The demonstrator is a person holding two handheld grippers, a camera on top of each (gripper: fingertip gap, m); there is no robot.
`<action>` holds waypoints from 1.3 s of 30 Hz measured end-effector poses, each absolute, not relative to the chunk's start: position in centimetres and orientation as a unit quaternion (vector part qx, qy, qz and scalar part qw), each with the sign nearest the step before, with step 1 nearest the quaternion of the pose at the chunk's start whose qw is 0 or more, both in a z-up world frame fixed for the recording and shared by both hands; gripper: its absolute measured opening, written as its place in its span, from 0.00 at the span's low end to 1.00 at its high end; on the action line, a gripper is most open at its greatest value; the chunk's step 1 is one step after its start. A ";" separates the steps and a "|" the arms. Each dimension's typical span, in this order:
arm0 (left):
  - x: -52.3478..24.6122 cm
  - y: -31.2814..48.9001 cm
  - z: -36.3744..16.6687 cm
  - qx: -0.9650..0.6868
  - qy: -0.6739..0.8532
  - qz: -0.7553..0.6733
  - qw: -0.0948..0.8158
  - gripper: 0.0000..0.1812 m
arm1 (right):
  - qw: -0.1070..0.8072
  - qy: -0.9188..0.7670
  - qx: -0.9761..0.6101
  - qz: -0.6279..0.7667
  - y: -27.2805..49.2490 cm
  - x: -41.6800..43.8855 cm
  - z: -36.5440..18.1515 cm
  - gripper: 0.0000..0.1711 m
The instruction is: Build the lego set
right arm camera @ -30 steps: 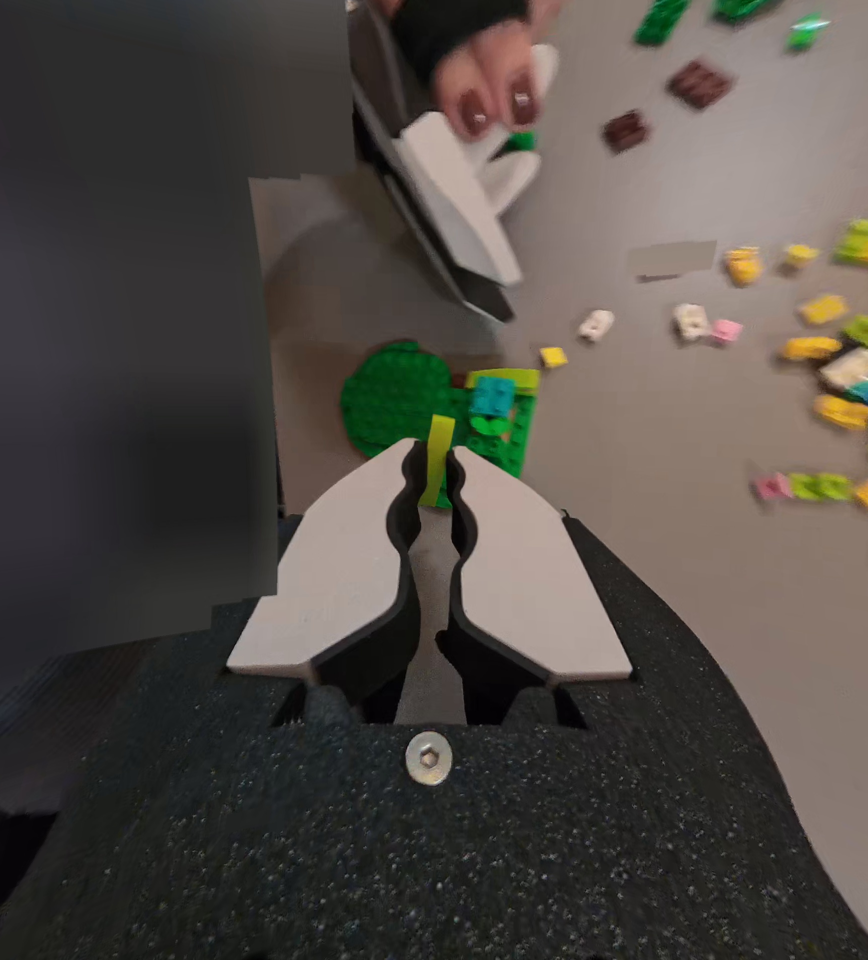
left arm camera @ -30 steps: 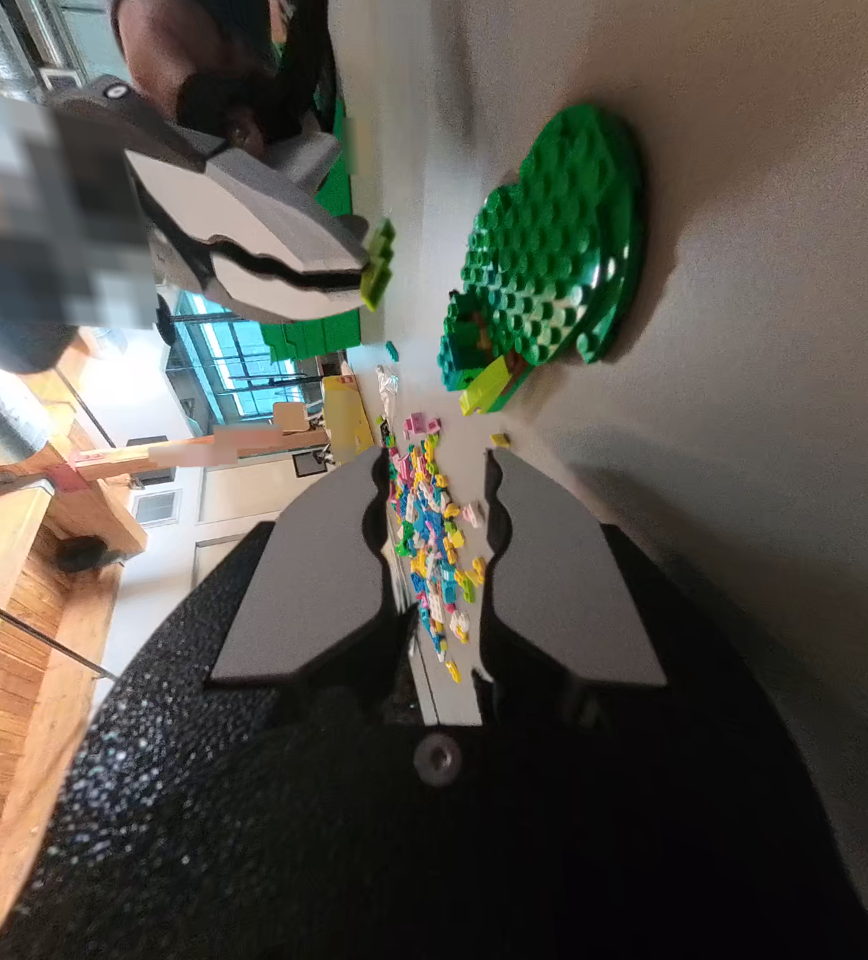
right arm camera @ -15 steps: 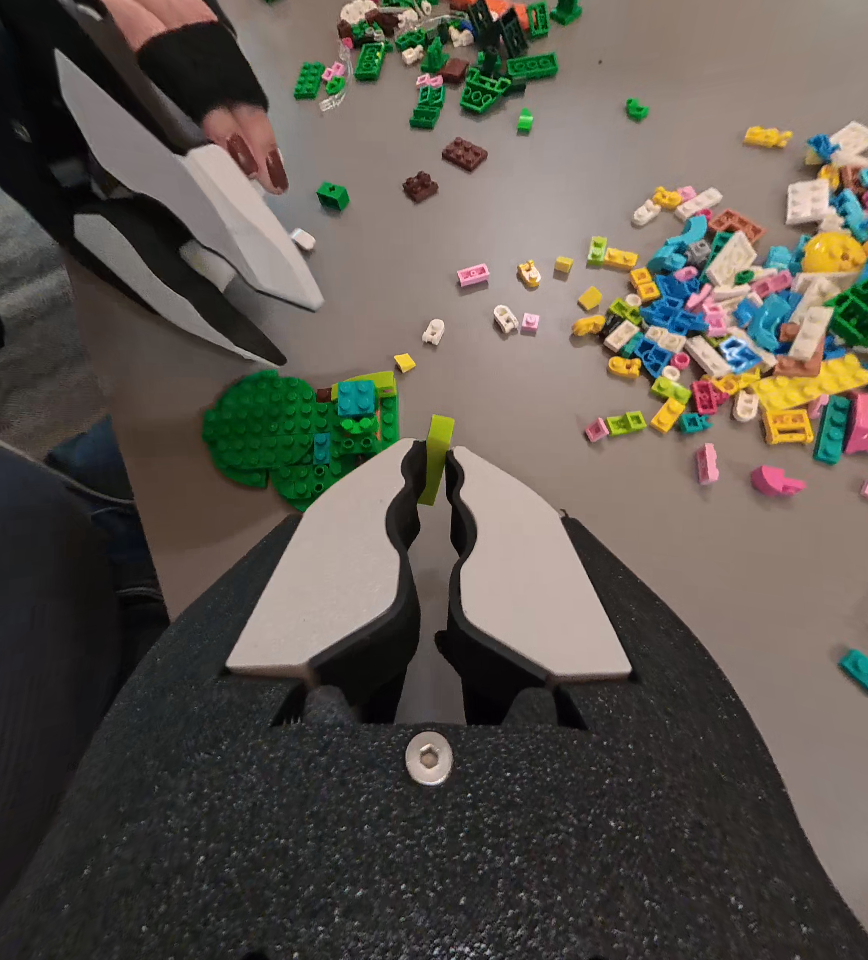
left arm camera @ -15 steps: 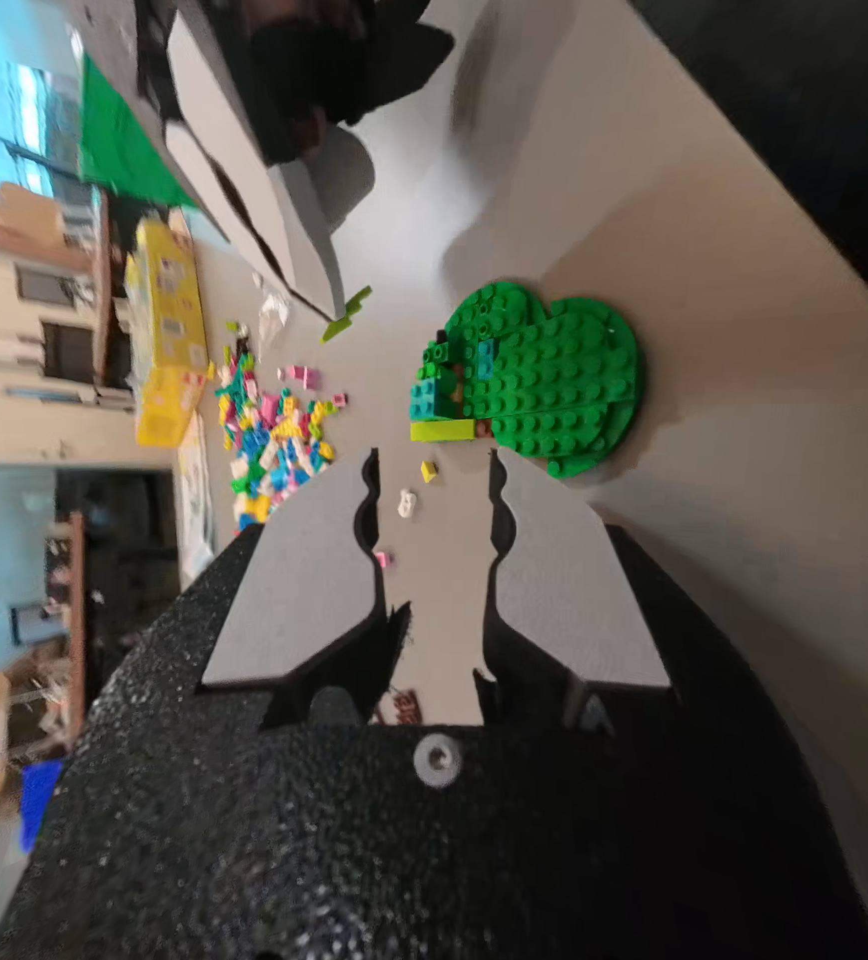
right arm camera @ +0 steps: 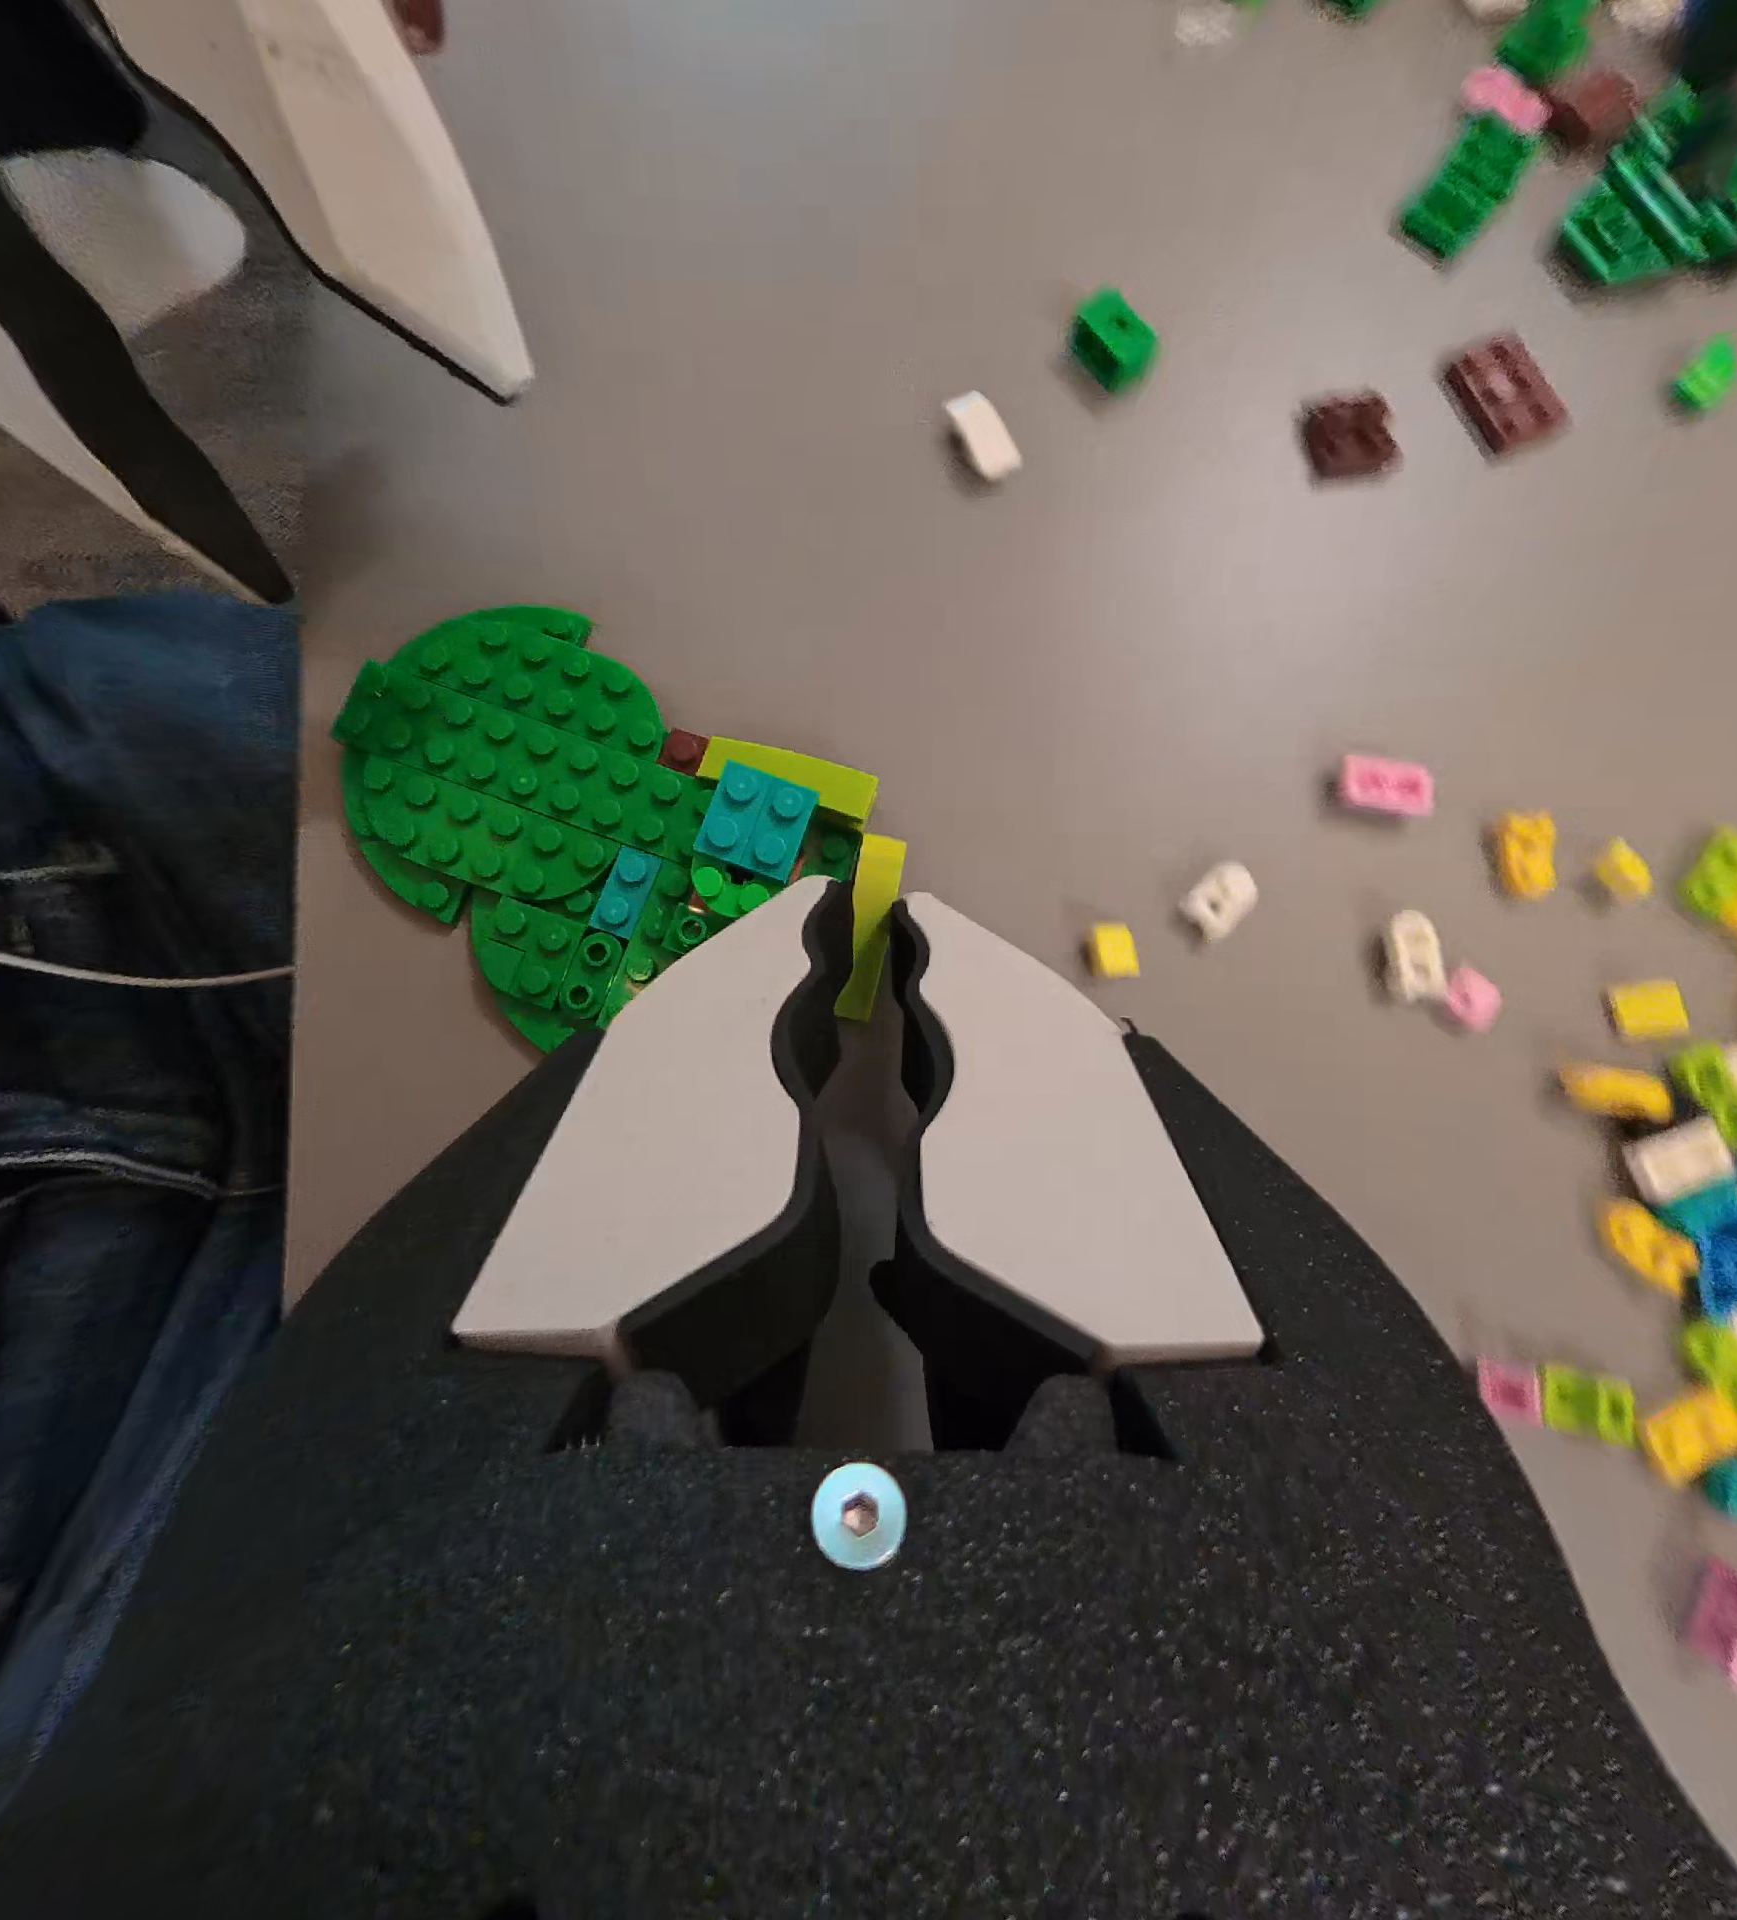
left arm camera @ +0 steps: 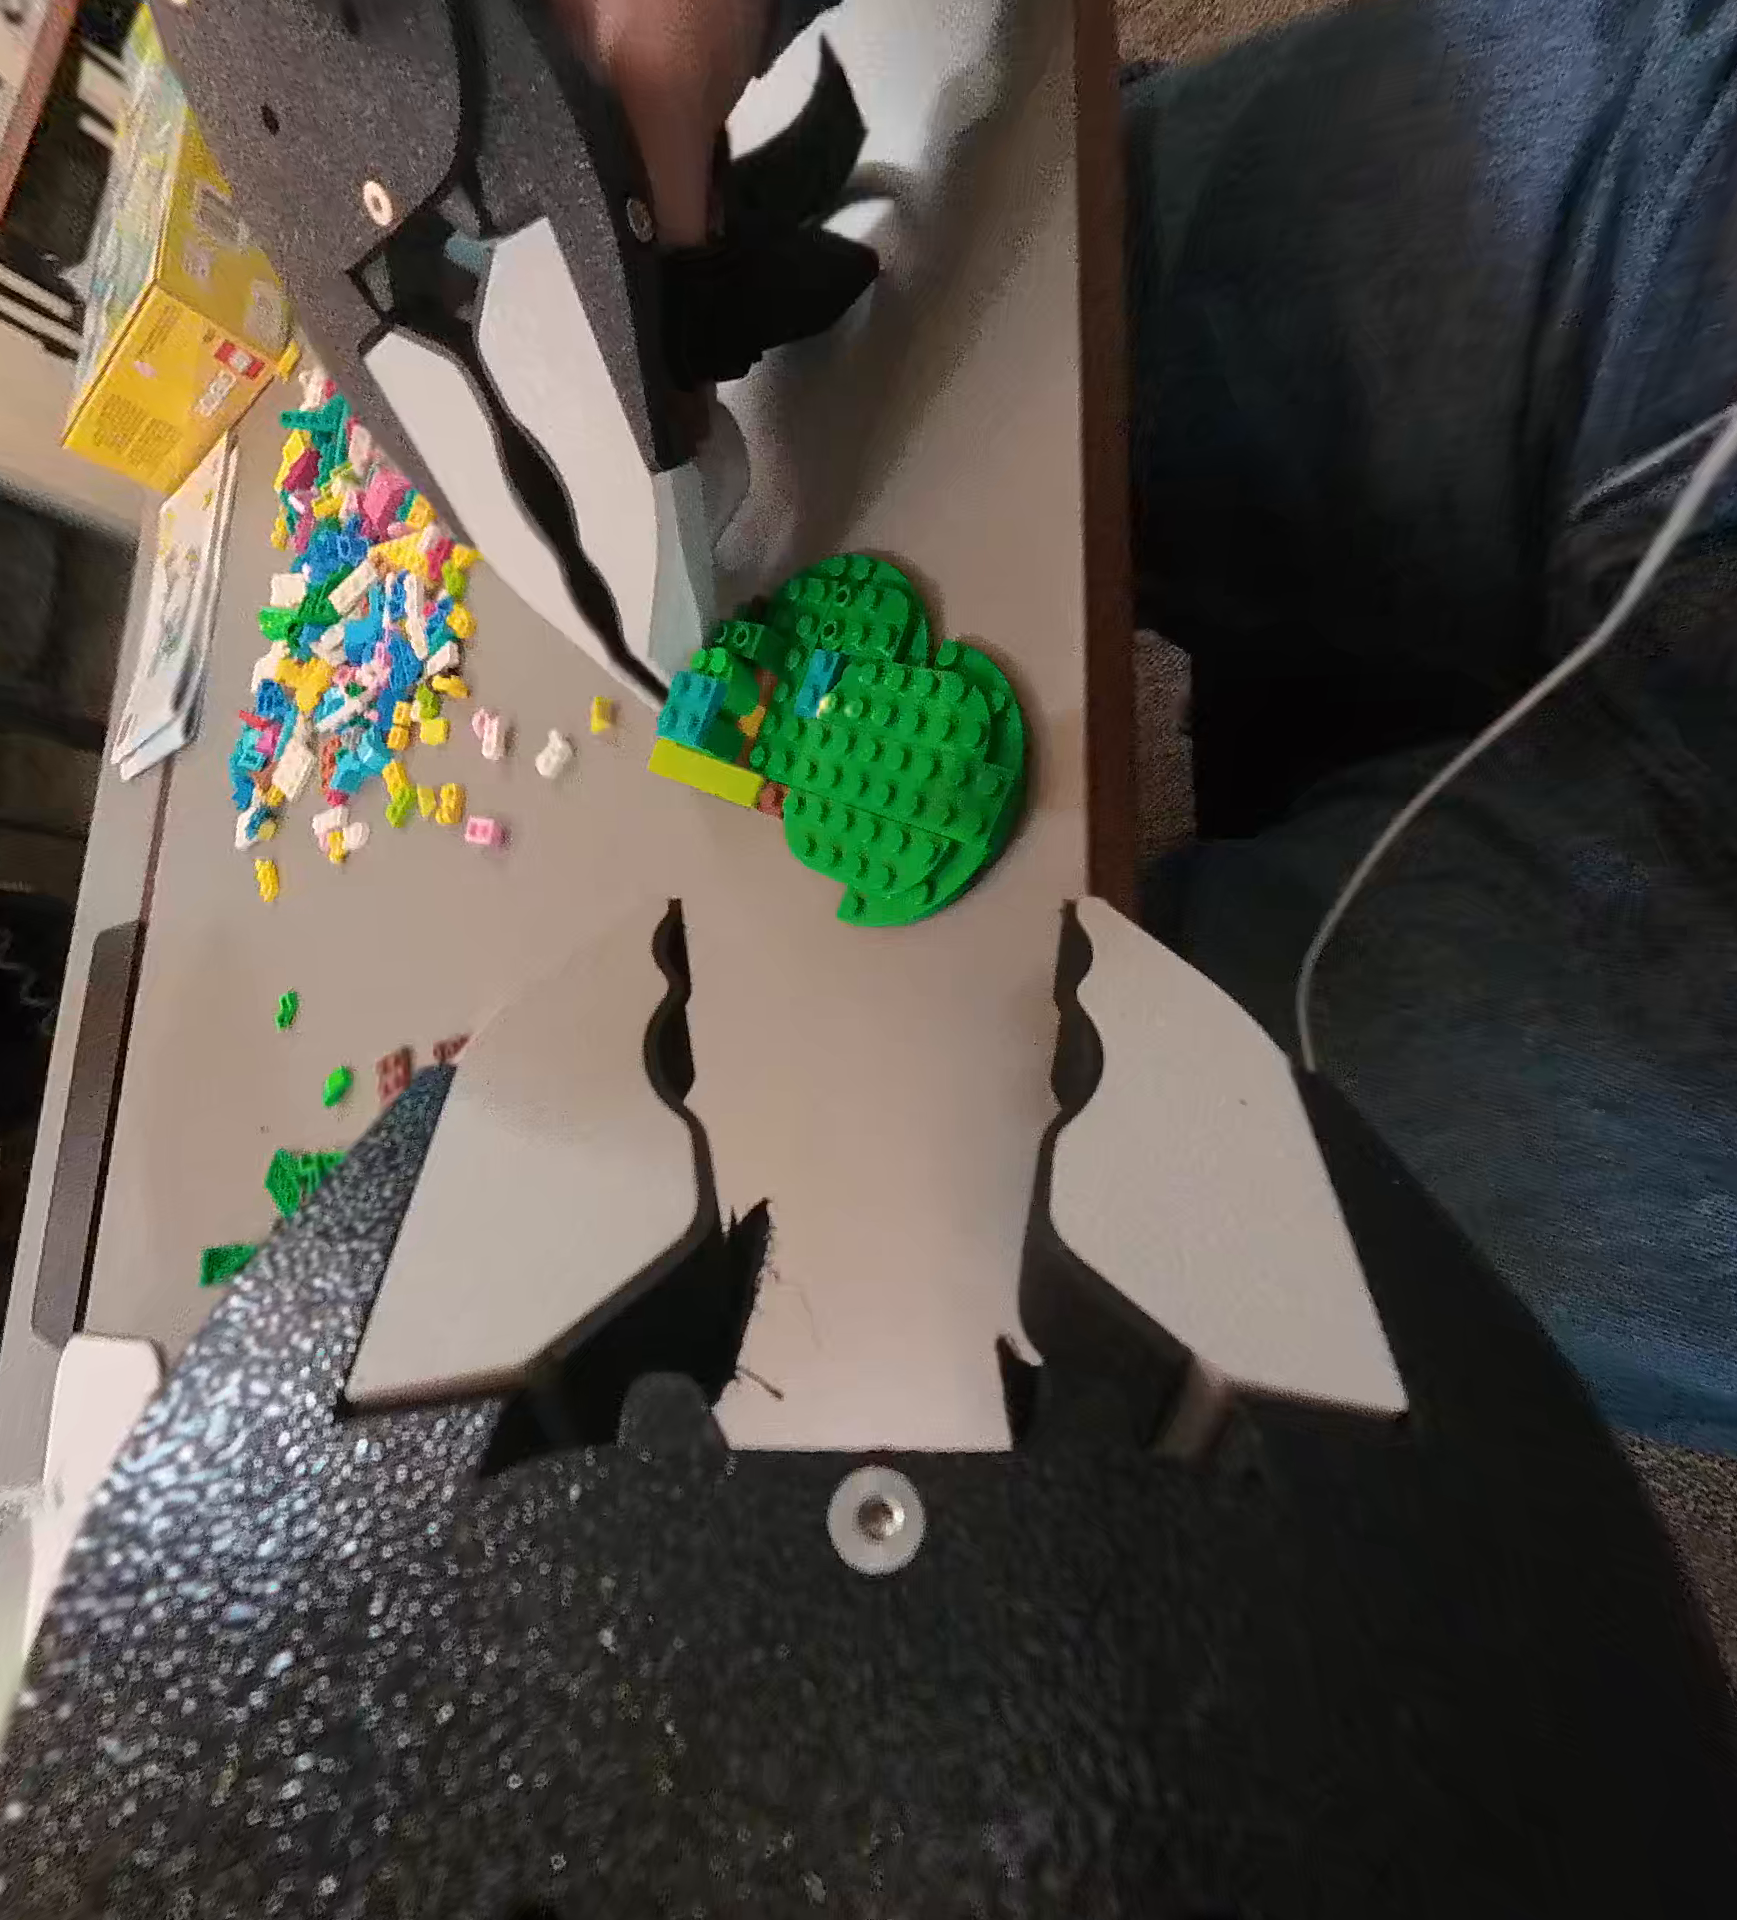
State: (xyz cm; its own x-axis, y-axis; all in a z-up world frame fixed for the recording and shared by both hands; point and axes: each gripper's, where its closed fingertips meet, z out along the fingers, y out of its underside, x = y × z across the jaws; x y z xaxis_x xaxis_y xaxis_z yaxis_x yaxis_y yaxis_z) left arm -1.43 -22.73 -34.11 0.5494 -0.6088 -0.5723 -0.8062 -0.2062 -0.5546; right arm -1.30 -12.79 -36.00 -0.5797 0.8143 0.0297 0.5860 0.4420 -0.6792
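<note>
You're over the grey table [right arm camera: 1103, 644] now, and right at its near edge sits the green studded plastic base plate [right arm camera: 500, 769] with its small cluster of teal, brown and lime bricks; that closeness to the edge is your first worry, since a hard push could slide the whole build toward your lap. Your left gripper [left arm camera: 869, 935] hangs back with its fingers spread wide and empty, touching nothing, so the base has no brace. Your right gripper [right arm camera: 869, 909] has its fingers pinched narrow on the thin lime-green plastic plate [right arm camera: 869, 935], held on edge just beside the teal block [right arm camera: 755, 821]. Pressed down tilted like that, I'd judge it may miss the studs, twist out of the fingers, or knock loose the lime bar [right arm camera: 791, 774] already seated.
</note>
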 end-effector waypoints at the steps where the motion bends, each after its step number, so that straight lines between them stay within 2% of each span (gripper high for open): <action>1: -1.3 -23.4 -34.2 -0.770 0.457 0.121 0.429 0.39 | 0.178 -0.839 -0.401 0.323 -13.7 -1.6 -36.0 0.04; 5: -0.6 -25.3 -35.3 -0.768 0.466 0.160 0.409 0.44 | 0.161 -0.858 -0.348 0.342 -16.8 -2.6 -36.0 0.04; 9: -0.4 -25.6 -36.5 -0.761 0.469 0.220 0.389 0.45 | 0.211 -0.837 -0.362 0.351 -16.7 -3.2 -34.1 0.04; 15: 0.0 -24.2 -36.2 -0.760 0.413 0.279 0.417 0.33 | 0.231 -0.827 -0.354 0.370 -18.1 1.3 -32.2 0.04; 17: 0.1 -24.0 -36.3 -0.759 0.411 0.297 0.408 0.20 | 0.237 -0.829 -0.349 0.367 -18.5 2.4 -32.2 0.04; 19: 0.7 -24.0 -36.2 -0.749 0.423 0.310 0.405 0.13 | 0.245 -0.830 -0.346 0.363 -18.7 3.1 -32.1 0.04; 23: 2.0 -23.7 -34.8 -0.727 0.427 0.344 0.413 0.08 | 0.241 -0.828 -0.346 0.371 -18.8 3.6 -32.0 0.04; 26: 2.3 -23.3 -32.5 -0.720 0.410 0.360 0.429 0.05 | 0.280 -0.828 -0.338 0.348 -17.5 3.5 -31.8 0.04; 29: 2.2 -22.8 -31.0 -0.742 0.389 0.327 0.437 0.04 | 0.328 -0.845 -0.328 0.266 -14.5 3.8 -32.3 0.04; 30: 1.9 -22.6 -30.5 -0.746 0.385 0.324 0.437 0.04 | 0.318 -0.854 -0.338 0.235 -13.4 4.1 -32.9 0.03; 33: 1.1 -21.8 -29.8 -0.758 0.387 0.318 0.418 0.04 | 0.198 -0.879 -0.387 0.199 -12.2 5.7 -35.6 0.04; 39: 1.2 -20.2 -29.8 -0.765 0.403 0.304 0.400 0.04 | 0.143 -0.889 -0.390 0.192 -11.8 5.7 -36.2 0.04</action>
State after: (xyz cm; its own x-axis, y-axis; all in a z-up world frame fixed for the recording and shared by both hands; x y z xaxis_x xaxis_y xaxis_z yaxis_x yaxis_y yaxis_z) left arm 1.21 -20.20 -29.78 0.4900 -0.3738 -0.7875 -0.8601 -0.3541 -0.3671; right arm 5.67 -11.85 -36.23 -0.6551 0.7482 0.1049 0.6387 0.6226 -0.4521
